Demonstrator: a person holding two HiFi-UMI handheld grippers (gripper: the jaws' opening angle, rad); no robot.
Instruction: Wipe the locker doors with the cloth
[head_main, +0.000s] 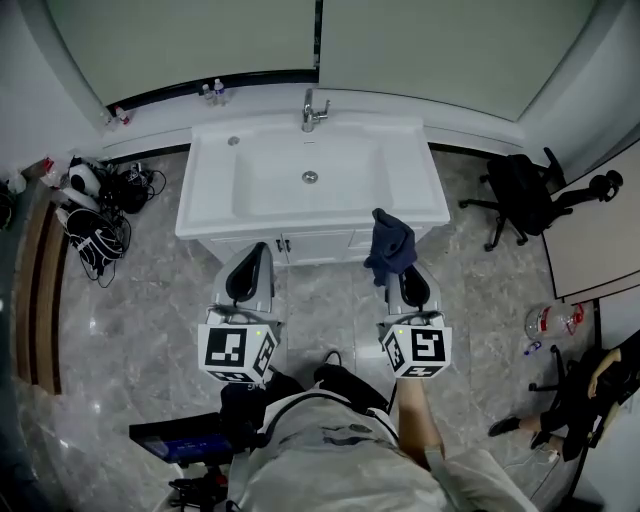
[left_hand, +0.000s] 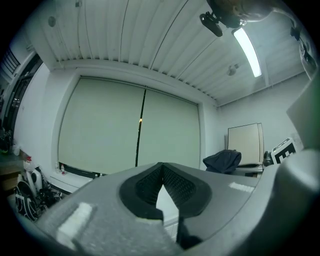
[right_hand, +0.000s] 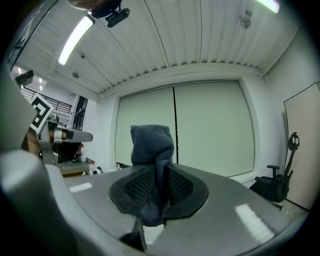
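Observation:
Two pale green locker doors (head_main: 200, 40) fill the far wall, split by a dark seam; they also fill the left gripper view (left_hand: 105, 135) and the right gripper view (right_hand: 210, 130). My right gripper (head_main: 405, 280) (right_hand: 161, 172) is shut on a dark blue cloth (head_main: 390, 242) (right_hand: 151, 144), which sticks up above the jaws and hangs a little below them. My left gripper (head_main: 255, 258) (left_hand: 162, 167) is shut, its tips meeting with nothing between them. Both grippers are held level over the front of the sink cabinet, apart from the doors. The cloth (left_hand: 222, 161) shows to the right in the left gripper view.
A white sink cabinet (head_main: 210, 215) with a faucet (head_main: 313, 110) stands between me and the doors. Small bottles (head_main: 212, 92) sit on the ledge behind it. Cables and gear (head_main: 95, 205) lie on the floor at left. An office chair (head_main: 525, 195) and a water bottle (head_main: 550, 320) are at right.

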